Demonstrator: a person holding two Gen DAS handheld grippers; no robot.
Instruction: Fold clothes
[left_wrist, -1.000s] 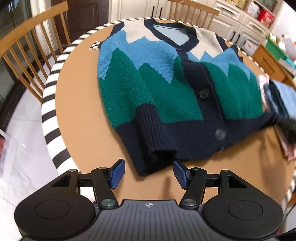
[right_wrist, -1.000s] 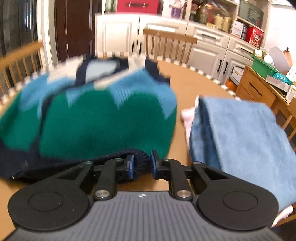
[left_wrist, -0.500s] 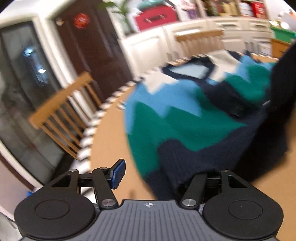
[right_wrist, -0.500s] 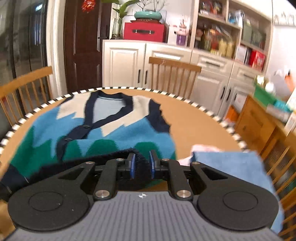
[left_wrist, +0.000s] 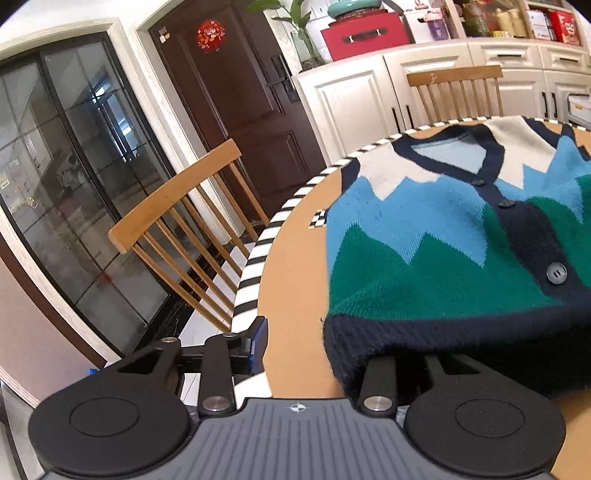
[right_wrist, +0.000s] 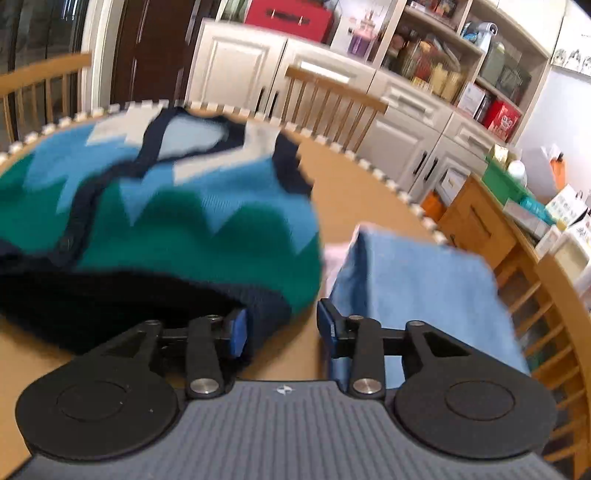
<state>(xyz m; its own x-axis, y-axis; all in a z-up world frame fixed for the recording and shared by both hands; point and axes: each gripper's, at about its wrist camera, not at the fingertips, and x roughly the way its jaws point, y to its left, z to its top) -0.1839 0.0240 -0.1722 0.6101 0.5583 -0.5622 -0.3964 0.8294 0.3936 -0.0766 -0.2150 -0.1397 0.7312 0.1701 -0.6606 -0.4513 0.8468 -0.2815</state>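
Left wrist view: left gripper (left_wrist: 325, 349) jaws closing; cardigan (left_wrist: 443, 258) hem covering right finger, grip unclear.
Right gripper (right_wrist: 282, 328): jaws opening, hem between, unpinched.
Writing: none legible.

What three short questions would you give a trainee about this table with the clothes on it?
1. True or false: the hem band of the cardigan is white.
2. In the right wrist view, what lies beside the cardigan? A) a folded light blue cloth B) a plate C) a shoe
3. Fill in: the rim of the table is striped black and ___.
Key: 1 false (it is navy); 2 A; 3 white.
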